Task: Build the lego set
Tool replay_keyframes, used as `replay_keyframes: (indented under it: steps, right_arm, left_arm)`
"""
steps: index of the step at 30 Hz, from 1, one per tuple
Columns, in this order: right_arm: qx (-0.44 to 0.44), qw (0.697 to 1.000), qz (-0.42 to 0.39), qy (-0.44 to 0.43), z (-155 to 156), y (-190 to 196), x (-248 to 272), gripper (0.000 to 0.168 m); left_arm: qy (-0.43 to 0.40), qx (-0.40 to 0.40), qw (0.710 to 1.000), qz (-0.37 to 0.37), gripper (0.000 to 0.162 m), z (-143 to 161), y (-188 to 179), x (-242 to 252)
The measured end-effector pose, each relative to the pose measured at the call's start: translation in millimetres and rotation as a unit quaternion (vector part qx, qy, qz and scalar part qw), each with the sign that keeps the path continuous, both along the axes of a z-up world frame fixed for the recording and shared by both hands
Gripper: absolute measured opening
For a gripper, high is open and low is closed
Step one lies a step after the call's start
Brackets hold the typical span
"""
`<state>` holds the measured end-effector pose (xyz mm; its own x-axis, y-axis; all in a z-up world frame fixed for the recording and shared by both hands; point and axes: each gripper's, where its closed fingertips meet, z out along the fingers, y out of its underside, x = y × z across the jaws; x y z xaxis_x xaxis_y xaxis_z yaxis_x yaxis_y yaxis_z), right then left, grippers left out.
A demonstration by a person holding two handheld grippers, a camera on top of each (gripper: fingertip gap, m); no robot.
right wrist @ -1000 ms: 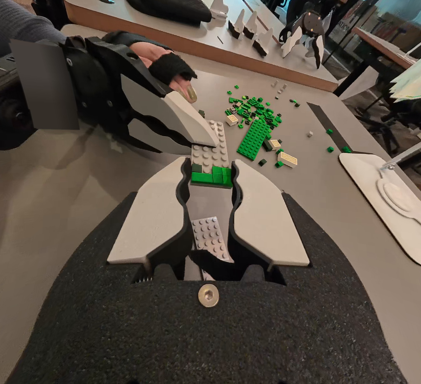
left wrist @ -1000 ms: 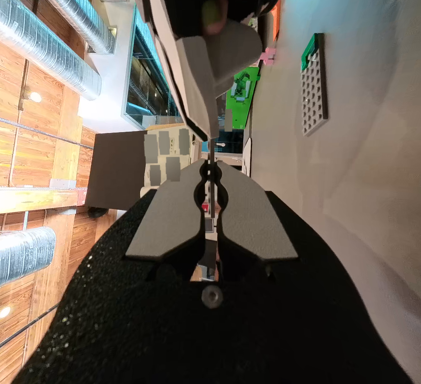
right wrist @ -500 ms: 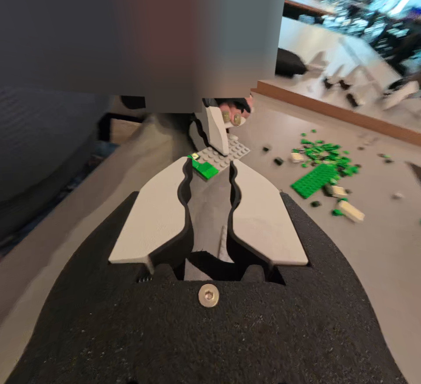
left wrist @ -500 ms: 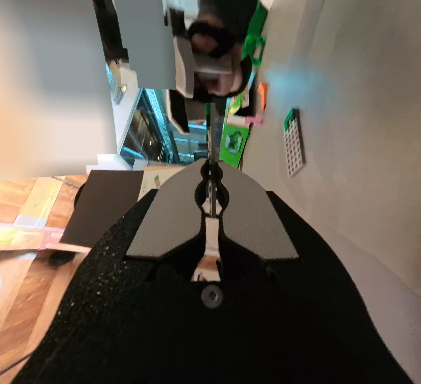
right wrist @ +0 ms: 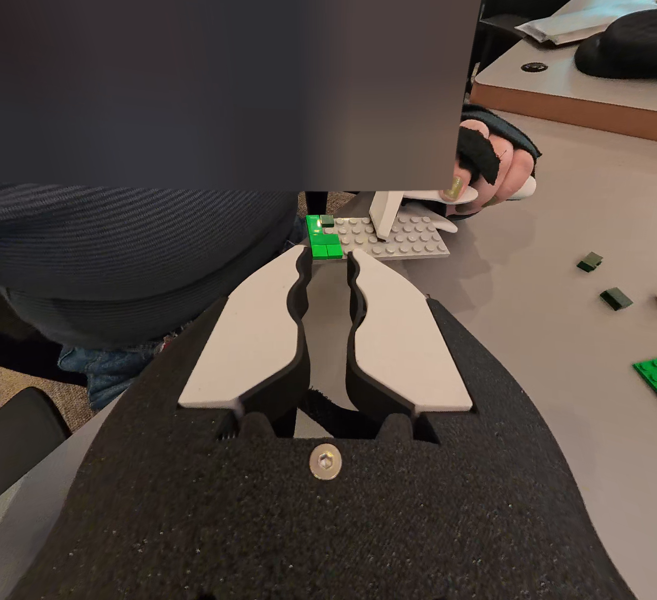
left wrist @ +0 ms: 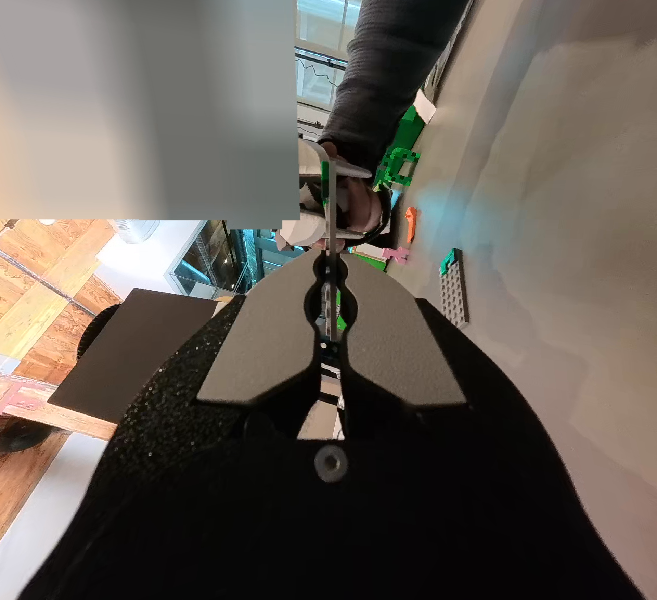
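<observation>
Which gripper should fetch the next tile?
Right. The right gripper is open and empty, with loose dark tiles nearby on the table. The left gripper is shut on the grey plate.

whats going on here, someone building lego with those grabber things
Yes. A person works two handheld grippers on a lego build. The left gripper is shut on the edge of a grey studded plate, which carries a patch of green tiles at one end. The right gripper is open and empty, its fingers pointed at those tiles. A second grey plate lies on the table, with loose dark green pieces nearby.
</observation>
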<state>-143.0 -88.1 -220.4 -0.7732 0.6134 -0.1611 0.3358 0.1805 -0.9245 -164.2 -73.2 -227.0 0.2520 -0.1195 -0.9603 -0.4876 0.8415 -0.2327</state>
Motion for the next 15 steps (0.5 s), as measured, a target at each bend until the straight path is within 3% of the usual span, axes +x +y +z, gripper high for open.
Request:
replay_keyframes:
  steps: [15]
  right_arm:
    - [0.015,1.0,0.022,-0.007,0.1,-1.4,0.2,0.015]
  left_arm:
    - [-0.002,-0.009,1.0,-0.005,0.003,-0.1,-0.6,-1.2]
